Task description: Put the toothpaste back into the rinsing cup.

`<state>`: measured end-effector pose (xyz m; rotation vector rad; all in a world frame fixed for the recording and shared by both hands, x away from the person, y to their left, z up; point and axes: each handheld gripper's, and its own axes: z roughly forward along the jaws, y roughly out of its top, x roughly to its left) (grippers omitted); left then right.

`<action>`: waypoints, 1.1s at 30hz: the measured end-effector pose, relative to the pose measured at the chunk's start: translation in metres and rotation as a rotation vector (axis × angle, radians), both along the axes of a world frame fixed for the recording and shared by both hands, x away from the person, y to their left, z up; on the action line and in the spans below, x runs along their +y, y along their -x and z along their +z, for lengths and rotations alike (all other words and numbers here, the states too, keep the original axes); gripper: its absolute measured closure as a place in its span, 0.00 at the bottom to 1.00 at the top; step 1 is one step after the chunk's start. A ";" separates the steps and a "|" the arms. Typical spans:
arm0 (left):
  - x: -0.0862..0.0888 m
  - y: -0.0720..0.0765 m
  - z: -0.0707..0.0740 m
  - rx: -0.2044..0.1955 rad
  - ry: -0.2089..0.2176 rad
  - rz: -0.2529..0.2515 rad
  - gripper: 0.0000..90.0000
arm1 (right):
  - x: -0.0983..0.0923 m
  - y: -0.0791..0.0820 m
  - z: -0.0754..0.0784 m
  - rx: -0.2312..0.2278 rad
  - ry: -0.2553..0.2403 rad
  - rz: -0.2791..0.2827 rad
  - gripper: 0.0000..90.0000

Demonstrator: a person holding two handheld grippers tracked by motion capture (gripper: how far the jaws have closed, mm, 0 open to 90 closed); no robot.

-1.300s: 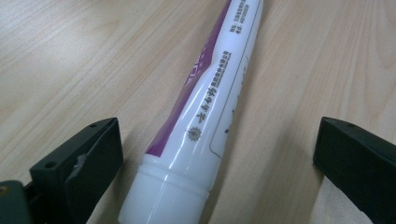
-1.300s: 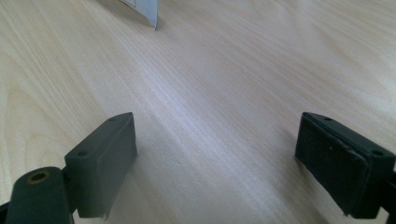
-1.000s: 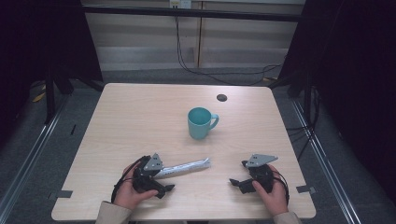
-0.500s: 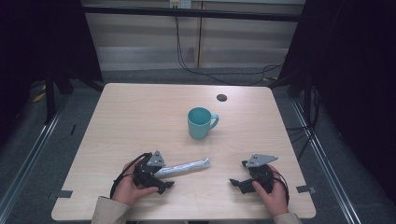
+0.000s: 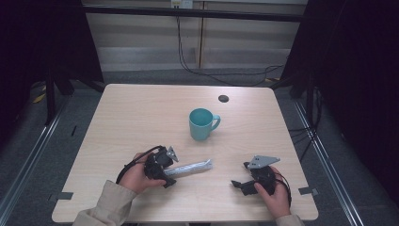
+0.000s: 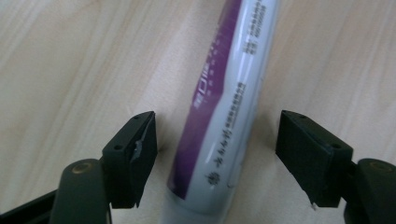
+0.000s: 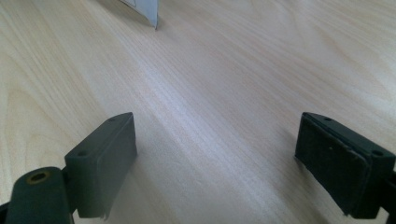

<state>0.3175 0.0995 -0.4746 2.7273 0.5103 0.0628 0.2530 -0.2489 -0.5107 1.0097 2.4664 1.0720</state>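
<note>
Your left gripper (image 5: 165, 170) sits near the front left of the table (image 5: 136, 113), held low in your left hand (image 5: 136, 176), with its cable looping back over your wrist. Its jaws have just been closing in around the cap end of the tube (image 5: 190, 167), but in the left gripper view the tube (image 6: 224, 116) lies between them with a gap on each side: neither pad presses on it, so you straddle it without a pinch. The tube is white with a purple band and small print, and it lies flat on the wood, its flat crimped end pointing right toward your other hand.

Farther back, near the middle of the table, a teal mug (image 5: 202, 124) stands upright, handle to the right, well apart from both grippers. A small dark disc (image 5: 223, 98) lies beyond it.

Your right gripper (image 5: 242, 183) rests near the front right in your right hand (image 5: 275, 197), jaws spread wide over bare wood, gripping nothing.
</note>
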 end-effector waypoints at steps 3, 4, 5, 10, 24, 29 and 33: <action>-0.006 -0.002 0.002 0.006 -0.034 -0.024 0.37 | 0.000 0.000 0.000 0.001 0.000 0.001 0.13; -0.008 -0.003 0.003 0.016 -0.049 -0.031 0.39 | 0.000 0.000 0.000 0.000 0.000 0.000 0.13; -0.010 -0.003 0.004 0.024 -0.053 -0.032 0.42 | 0.000 0.000 0.000 0.000 0.000 0.000 0.13; -0.018 -0.008 0.007 0.044 -0.113 -0.077 0.55 | 0.000 0.000 0.000 0.000 0.000 0.001 0.13; -0.024 -0.011 0.009 0.065 -0.156 -0.111 0.71 | 0.000 0.000 0.000 0.000 0.000 0.000 0.13; -0.025 -0.008 0.009 0.051 -0.159 -0.107 0.77 | 0.000 0.000 0.000 0.000 0.000 0.000 0.13; -0.024 -0.006 0.011 0.050 -0.166 -0.114 0.79 | 0.000 0.000 0.000 0.000 0.000 0.000 0.13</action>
